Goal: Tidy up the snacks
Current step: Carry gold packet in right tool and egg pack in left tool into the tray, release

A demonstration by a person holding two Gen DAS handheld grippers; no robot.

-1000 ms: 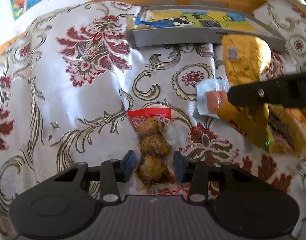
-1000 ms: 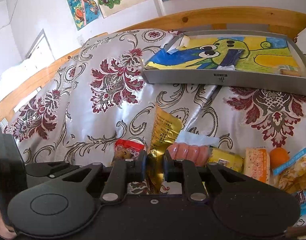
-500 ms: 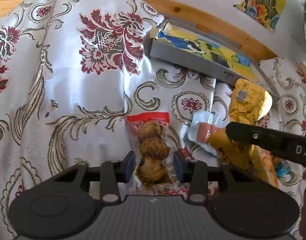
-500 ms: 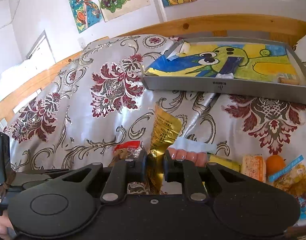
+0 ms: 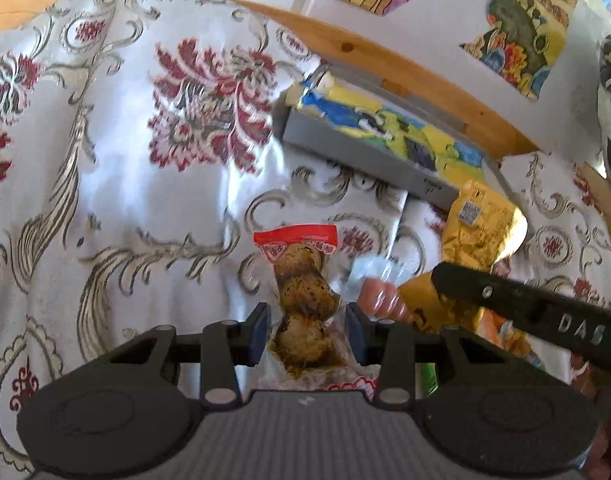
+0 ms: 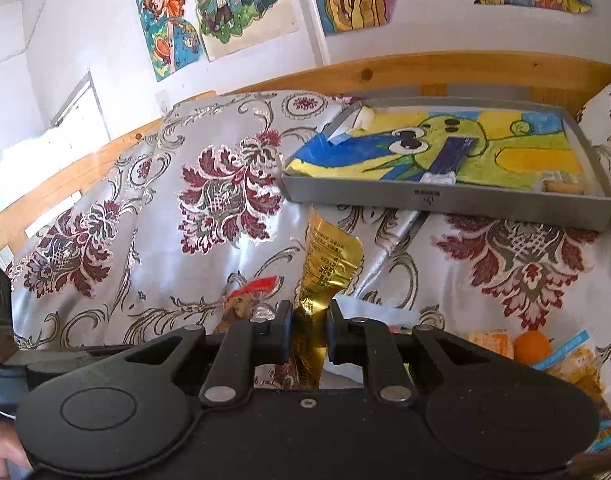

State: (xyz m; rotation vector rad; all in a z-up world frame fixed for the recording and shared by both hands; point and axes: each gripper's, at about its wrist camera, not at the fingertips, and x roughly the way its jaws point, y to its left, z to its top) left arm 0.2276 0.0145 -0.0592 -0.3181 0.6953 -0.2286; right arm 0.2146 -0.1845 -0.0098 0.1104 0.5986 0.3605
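Note:
A clear pack of brown meatballs with a red top sits between the blue pads of my left gripper, which is shut on it above the cloth. My right gripper is shut on the lower end of a gold foil packet, which stands up ahead of the fingers. In the left wrist view the same gold packet shows to the right, behind the black finger of the right gripper. A grey tray lined with a yellow, blue and green drawing lies beyond, by the wooden rail.
A pack of pink sausages lies just right of the meatballs. An orange and several wrapped snacks sit at the right on the flowered white cloth. A wooden rail and a wall with posters stand behind.
Both grippers have risen and tilted up with their packs held. The tray and wall now show more. The sausages have dropped almost out of the right wrist view.

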